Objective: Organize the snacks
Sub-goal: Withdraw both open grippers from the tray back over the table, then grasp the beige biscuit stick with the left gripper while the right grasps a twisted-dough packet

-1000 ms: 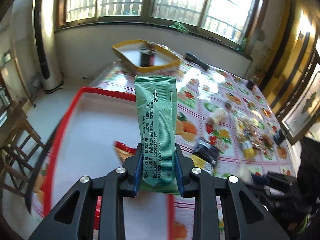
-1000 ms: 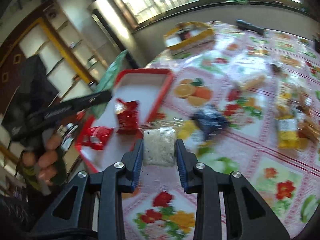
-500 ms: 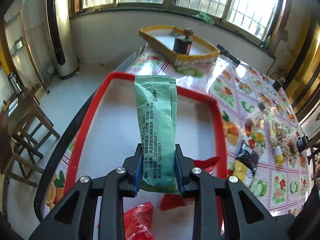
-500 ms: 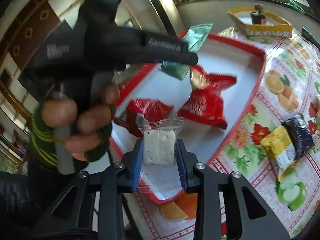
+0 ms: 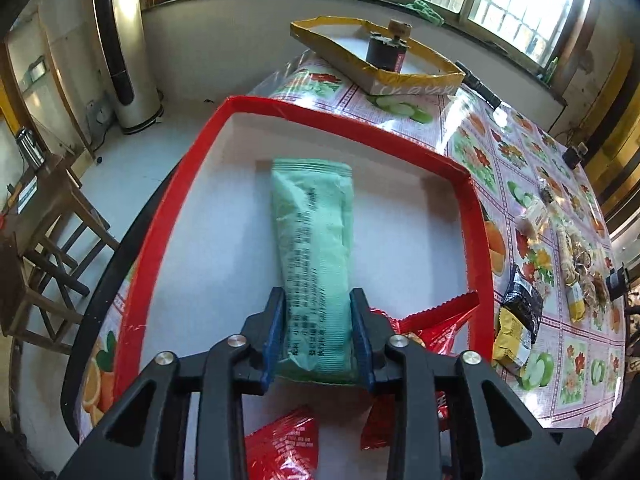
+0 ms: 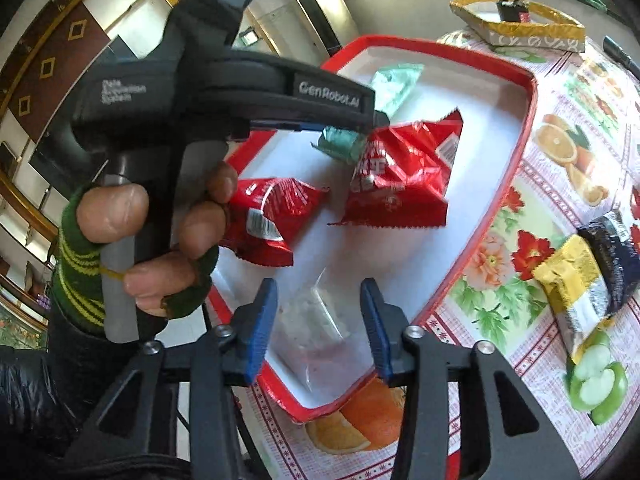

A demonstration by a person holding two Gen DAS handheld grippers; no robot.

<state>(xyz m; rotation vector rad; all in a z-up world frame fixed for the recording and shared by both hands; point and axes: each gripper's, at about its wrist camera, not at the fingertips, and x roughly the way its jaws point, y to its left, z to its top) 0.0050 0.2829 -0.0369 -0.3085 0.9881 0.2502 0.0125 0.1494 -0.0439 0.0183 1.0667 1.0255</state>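
While the left gripper clamped its fingers on the green packet, which pointed toward 12 o'clock over the red tray, the right gripper stood spread, the clear-wrapped white snack lying loose between its fingers in the tray.

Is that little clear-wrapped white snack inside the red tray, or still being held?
Inside the tray. The clear-wrapped snack lies on the white floor of the red tray, between the right gripper's spread fingers, which do not touch it.

left gripper side: "GenRobot.AI" | rear: "Data Acquisition System", blurred | green packet: print unreadable
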